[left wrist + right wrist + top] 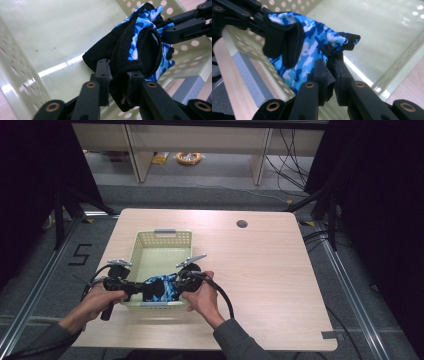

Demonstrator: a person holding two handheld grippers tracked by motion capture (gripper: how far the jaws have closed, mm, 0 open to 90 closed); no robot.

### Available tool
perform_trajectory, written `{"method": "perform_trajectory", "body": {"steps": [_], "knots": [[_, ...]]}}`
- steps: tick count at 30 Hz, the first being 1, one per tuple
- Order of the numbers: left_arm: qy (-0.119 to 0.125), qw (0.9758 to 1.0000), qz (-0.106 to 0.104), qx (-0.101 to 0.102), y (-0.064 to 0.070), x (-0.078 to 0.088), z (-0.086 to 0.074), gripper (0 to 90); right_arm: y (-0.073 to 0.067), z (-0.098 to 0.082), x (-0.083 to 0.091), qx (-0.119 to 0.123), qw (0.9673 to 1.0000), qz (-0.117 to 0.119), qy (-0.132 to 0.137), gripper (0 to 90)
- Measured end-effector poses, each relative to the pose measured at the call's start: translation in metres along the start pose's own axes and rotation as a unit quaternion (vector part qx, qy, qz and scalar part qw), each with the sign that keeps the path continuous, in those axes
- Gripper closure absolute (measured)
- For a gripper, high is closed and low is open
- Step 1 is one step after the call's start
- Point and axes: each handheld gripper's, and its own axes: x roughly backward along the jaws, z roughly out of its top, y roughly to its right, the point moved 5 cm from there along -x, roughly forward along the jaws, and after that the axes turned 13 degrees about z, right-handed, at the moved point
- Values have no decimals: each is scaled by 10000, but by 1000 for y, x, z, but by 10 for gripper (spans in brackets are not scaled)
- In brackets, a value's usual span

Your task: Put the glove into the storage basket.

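**Two grippers hold one glove over the basket**

The left gripper (116, 82) has its jaws squeezed tight on the black edge of a blue camouflage glove (140, 47). The cloth is pinched flat between the two jaw tips, and a bit of it hangs down below them. The rest of the glove rises up and away past the tips.

The right gripper (330, 80) has its jaws nearly closed too. They pinch a black fold at the other end of the glove (307, 47). The blue part spreads up and to the left of those tips, and the other gripper grabs it at the far end.

So the glove (161, 287) hangs stretched between the two sets of jaws. Just past and under the jaws is the pale green basket (141, 245), with round holes in its walls. The glove is held over the near end of the basket, close to its near wall. I cannot tell if the glove touches the basket floor. The basket sits on a light wooden table (260, 270). A hand (100, 297) holds each gripper from behind.
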Motion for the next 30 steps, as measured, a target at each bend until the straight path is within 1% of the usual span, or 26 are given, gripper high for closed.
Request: {"method": "perform_trajectory", "body": {"steps": [1,2,3,4,5,6,7,8,9,10,11,12,13,14,15,16,18,19,20,21,23,25,26,27,28,30], "knots": [[55,10000,-3,19,0,-1,1,725,2,0,-1,154,9999,-25,21,826],[67,10000,18,4,0,0,2,695,2,-1,-2,47,10000,-51,-34,825],[-87,9998,31,-200,-2,2,1,680,2,-1,-1,43,9999,-85,-53,826],[-86,9998,44,-184,-2,1,2,665,3,0,-2,112,9999,-49,-32,826],[-160,9995,92,-255,-3,3,1,644,2,-1,-2,73,10000,-11,-23,825],[-137,9997,120,-169,-3,3,2,621,2,0,-1,61,10000,-29,-12,825],[-135,9996,180,-148,-5,5,2,592,4,0,-1,110,9999,-41,24,824],[-135,9995,238,-173,-6,6,2,569,3,-1,0,5,10000,-67,-13,822],[-73,9995,291,-89,-5,6,2,576,4,-1,1,-112,9998,-127,-70,821],[-97,9996,218,-136,-4,8,2,575,8,-2,2,-46,9996,-248,-146,821],[-55,9996,250,-76,-2,10,2,565,6,-1,1,39,10000,-31,-69,821],[-95,9995,231,-173,-3,13,1,543,5,-2,2,-72,9999,-103,-73,821],[-61,9997,217,-122,-1,15,2,525,6,-2,2,9,9999,-117,-54,821],[-40,9996,244,-142,-1,16,2,517,5,-2,3,-36,9999,-111,-76,820],[29,9995,289,-110,-1,18,3,515,6,-2,2,-30,9999,-106,-79,818],[124,9994,308,-30,1,18,5,505,6,-2,2,-37,9999,-114,-98,817],[113,9996,244,-95,3,22,7,476,5,-3,3,-24,9999,-124,-103,816],[144,9995,260,-77,4,23,7,470,5,-3,3,-22,9999,-115,-103,816],[197,9995,260,35,7,24,9,453,5,-3,3,-36,9999,-114,-111,816],[181,9994,288,0,7,25,9,423,5,-3,3,-33,9998,-140,-140,817],[233,9991,340,46,10,27,11,381,7,-2,3,47,9996,-130,-228,815],[320,9990,314,83,13,30,13,366,7,-1,3,80,9998,-87,-162,814],[333,9989,319,87,13,33,14,359,6,-2,3,-105,9995,-199,-223,814],[286,9990,341,36,12,35,14,350,6,-1,3,-42,9997,-163,-153,814],[300,9990,316,78,12,35,14,341,7,0,3,89,9998,-120,-117,813],[264,9989,383,9,10,36,13,345,8,0,2,115,9998,-148,-112,813]]}}
